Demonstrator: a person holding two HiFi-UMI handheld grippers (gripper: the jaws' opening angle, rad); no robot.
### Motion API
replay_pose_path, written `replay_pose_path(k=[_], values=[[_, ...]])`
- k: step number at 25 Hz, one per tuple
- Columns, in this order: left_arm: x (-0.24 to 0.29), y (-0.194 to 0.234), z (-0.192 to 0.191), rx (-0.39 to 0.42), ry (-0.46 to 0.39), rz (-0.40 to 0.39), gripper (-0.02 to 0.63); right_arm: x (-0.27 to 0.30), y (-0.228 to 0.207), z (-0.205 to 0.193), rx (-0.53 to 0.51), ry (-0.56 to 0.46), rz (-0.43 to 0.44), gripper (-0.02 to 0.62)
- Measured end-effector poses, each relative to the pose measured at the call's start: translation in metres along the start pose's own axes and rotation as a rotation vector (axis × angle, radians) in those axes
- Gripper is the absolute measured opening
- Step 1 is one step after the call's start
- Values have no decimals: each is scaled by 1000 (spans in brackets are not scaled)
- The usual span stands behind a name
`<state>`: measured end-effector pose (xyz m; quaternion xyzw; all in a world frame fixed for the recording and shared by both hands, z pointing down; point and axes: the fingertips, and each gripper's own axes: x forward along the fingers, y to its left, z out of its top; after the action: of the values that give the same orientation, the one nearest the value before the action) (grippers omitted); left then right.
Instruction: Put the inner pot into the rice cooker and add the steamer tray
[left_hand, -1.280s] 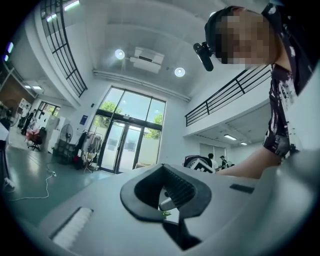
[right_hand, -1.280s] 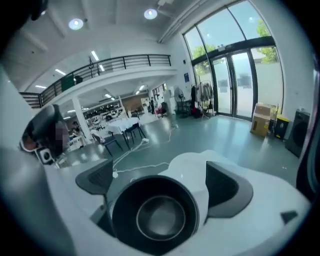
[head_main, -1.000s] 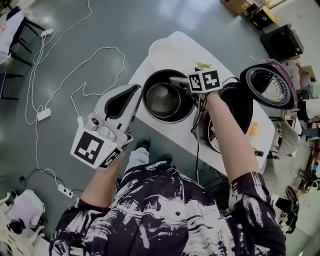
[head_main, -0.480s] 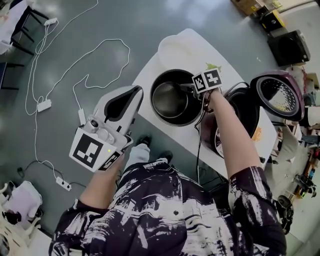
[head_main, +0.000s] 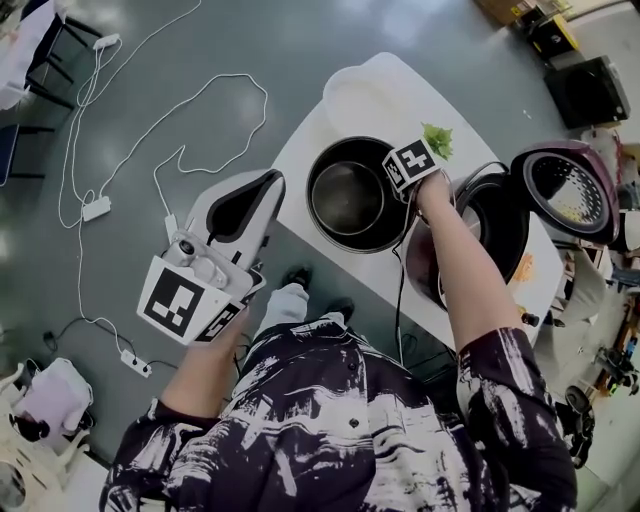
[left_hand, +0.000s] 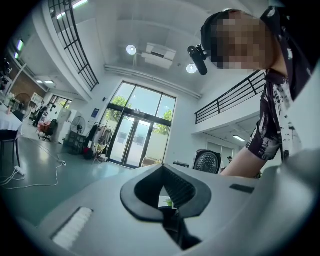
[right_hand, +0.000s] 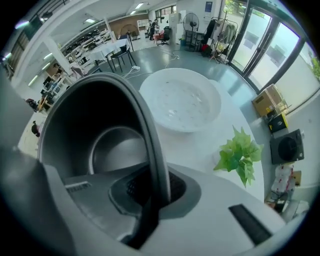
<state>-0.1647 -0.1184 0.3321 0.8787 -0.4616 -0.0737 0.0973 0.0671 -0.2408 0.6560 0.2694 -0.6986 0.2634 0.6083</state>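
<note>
In the head view, the inner pot (head_main: 350, 200) is seen standing on the white desk (head_main: 300, 155), not yet in the rice cooker (head_main: 500, 225), which sits just beside it with its lid (head_main: 565, 190) thrown open. The right gripper (head_main: 398, 185) is pointed down at the pot's rim on the side nearest the cooker. The white steamer tray (head_main: 362, 98) lies untouched on the desk beyond the pot, near a small green plant (head_main: 437, 138). The left gripper (head_main: 272, 180) is held off the desk's edge, over the floor, well apart from the pot. In the left gripper view, its fingers (left_hand: 182, 190) are seen brought together with nothing between them, and only the hall beyond is faced. In the right gripper view, the fingers (right_hand: 131, 190) have just been closing and are now clamped on the pot's thin rim, which runs up between them; the pot's dark inside is shown to the left, the tray and plant to the right. The first step, seizing the pot, is judged to be in hand. A straight lift is called for next, with the pot kept level on its one-sided hold, carried across to the cooker's cavity and lowered in squarely; only then can the tray be fetched.
</note>
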Motion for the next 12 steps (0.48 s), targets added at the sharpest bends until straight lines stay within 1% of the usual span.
replay_pose_path(k=[4,8,12], values=[[3,-3,0,1,-1,-7,5,-1,1,-4,44,17,11,-2],[2,-6,1,-1,-5,-19,5,-7,6,-8,101,-12,36,-2],[4,-12,5,-2,-10,-36,5,-22,7,-5,132,-43,49,0]])
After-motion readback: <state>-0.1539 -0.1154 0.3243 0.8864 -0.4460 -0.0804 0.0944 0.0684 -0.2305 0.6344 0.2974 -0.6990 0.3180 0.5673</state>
